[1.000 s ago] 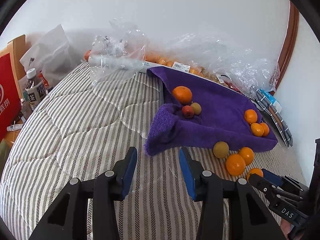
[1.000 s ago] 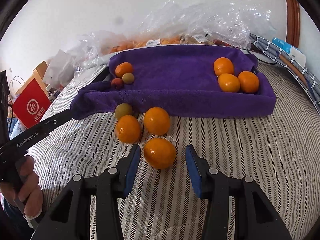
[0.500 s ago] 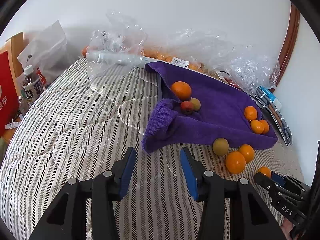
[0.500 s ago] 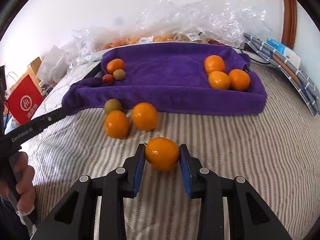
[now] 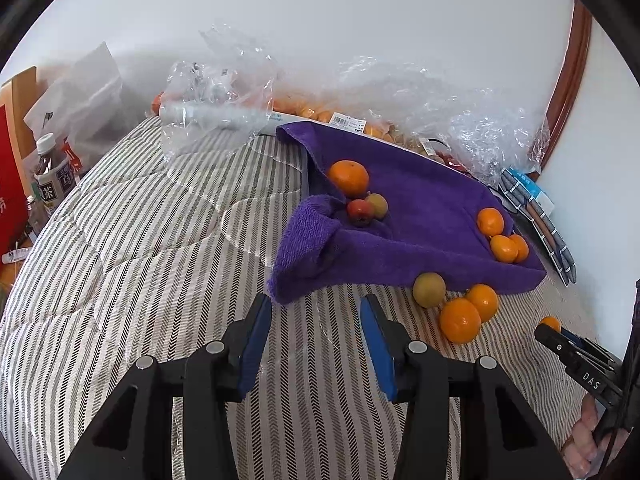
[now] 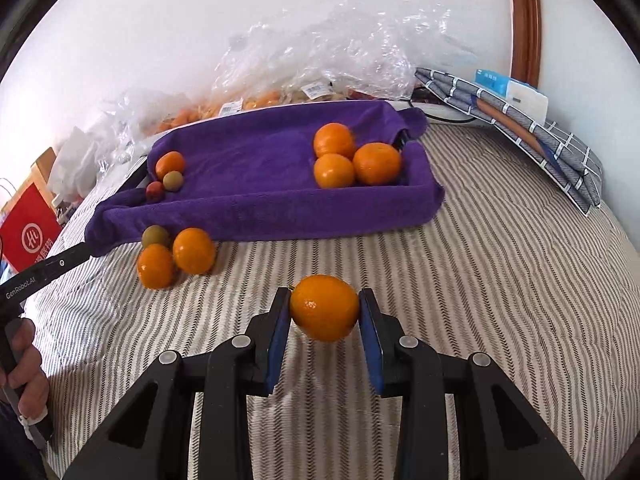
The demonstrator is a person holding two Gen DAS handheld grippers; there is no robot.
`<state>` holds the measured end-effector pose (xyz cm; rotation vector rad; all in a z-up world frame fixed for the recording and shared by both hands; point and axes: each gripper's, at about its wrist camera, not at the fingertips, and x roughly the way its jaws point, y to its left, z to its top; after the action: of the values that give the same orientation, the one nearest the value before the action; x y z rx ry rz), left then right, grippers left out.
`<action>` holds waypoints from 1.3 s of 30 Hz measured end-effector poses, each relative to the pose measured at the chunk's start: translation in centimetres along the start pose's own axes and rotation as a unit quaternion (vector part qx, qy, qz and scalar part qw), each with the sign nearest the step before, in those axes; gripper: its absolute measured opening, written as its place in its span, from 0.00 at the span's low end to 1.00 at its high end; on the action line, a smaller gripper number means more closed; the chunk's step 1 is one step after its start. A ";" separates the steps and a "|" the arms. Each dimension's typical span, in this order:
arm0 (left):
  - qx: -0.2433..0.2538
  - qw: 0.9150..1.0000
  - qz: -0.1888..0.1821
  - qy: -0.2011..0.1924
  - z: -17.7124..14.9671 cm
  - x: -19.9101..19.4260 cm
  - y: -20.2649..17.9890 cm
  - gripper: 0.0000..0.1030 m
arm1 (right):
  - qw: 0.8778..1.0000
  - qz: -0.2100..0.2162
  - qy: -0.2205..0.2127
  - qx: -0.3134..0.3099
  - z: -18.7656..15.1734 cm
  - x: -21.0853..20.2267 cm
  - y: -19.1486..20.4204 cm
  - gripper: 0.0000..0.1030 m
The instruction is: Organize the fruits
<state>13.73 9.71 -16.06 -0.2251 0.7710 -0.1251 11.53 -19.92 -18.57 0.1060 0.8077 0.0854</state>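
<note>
At the far left edge a red bag stands beside the striped bedcover; the left gripper hovers over bare stripes just short of the purple towel's near corner, its blue-padded jaws spread wide with nothing between them. On the purple towel the left end holds an orange, a small green fruit and a small red fruit — all close together; in front of the towel's edge lie a green fruit and two loose oranges, touching one another. Further right, three oranges cluster at the towel's right end; the right gripper is clamped on one orange, pads pressing both its sides, above the bedcover — clear plastic bags line the wall behind, folded checked cloth at right.
</note>
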 end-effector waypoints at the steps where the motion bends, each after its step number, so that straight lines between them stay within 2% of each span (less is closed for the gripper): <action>1: 0.003 1.000 0.002 0.005 0.0 0.2 -0.1 0.43 | 1.000 -0.001 -0.001 -0.002 0.0 0.0 -0.2 0.33; 6: 0.029 0.999 -0.009 0.009 -0.3 0.2 -1.6 0.43 | 1.000 -0.006 -0.010 -0.006 0.4 -0.1 -0.9 0.33; 14: 0.076 0.996 -0.028 0.038 0.3 2.2 -5.7 0.43 | 1.000 0.013 -0.013 0.005 0.4 -0.1 -1.4 0.33; 17: 0.080 0.996 -0.023 0.040 0.4 3.1 -6.3 0.43 | 1.000 0.023 -0.016 0.012 0.4 -0.2 -1.7 0.33; 24: 0.088 0.993 -0.048 0.063 0.9 4.8 -7.3 0.42 | 0.999 0.039 -0.008 0.021 0.3 0.1 -2.1 0.33; 29: 0.090 0.993 -0.041 0.065 1.1 5.6 -8.1 0.42 | 0.999 0.031 0.000 0.019 0.3 0.4 -2.0 0.33; 31: 0.091 0.993 -0.040 0.062 1.2 5.7 -8.5 0.37 | 0.999 0.030 0.000 0.020 0.3 0.4 -2.1 0.33; 33: 0.088 0.993 -0.046 0.062 1.2 5.8 -8.6 0.25 | 0.999 0.027 0.001 0.023 0.3 0.4 -2.1 0.33; 39: 0.073 0.995 -0.055 0.043 1.1 4.7 -7.9 0.25 | 0.999 0.025 -0.003 0.032 0.3 0.3 -2.4 0.33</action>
<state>17.60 1.30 -16.49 -0.1242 0.8308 -0.2953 12.05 -22.33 -18.89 0.1873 0.8027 0.1053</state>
